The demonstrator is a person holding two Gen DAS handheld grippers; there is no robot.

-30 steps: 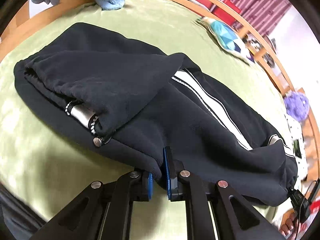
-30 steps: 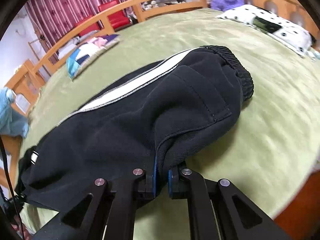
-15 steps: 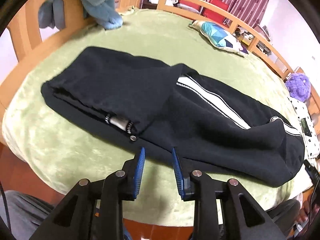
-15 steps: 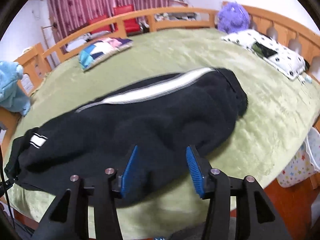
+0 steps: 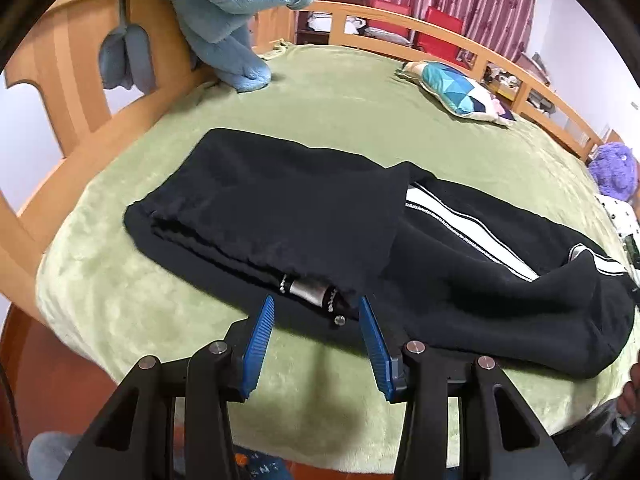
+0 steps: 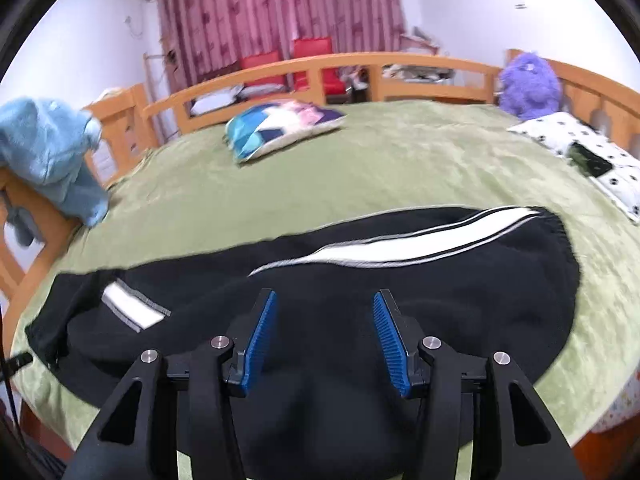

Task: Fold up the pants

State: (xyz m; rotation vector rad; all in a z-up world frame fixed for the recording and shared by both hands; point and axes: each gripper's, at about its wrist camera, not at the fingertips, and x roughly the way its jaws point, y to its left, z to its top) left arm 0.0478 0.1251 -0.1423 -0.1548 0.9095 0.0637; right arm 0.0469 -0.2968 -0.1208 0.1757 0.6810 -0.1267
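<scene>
Black pants [image 5: 304, 216] lie lengthwise along the near edge of a green bed cover [image 5: 360, 96], already doubled: a plain black upper layer folded over the left part, its edge crossing a white side stripe [image 5: 472, 232] that runs off to the right. At the near fold a silvery drawstring tip and a small metal stud peek out from under the top layer. From the right wrist camera the pants [image 6: 400, 280] show the same white stripe [image 6: 400, 244] running toward the elastic waistband at right, and a short white patch at the left end; that view is somewhat blurred. Left gripper [image 5: 316, 336]: blue-padded jaws spread wide, nothing between them, hovering at the near edge of the fabric, not touching. Right gripper [image 6: 324, 332]: jaws likewise wide apart and empty, poised over the black cloth; contact cannot be judged.
</scene>
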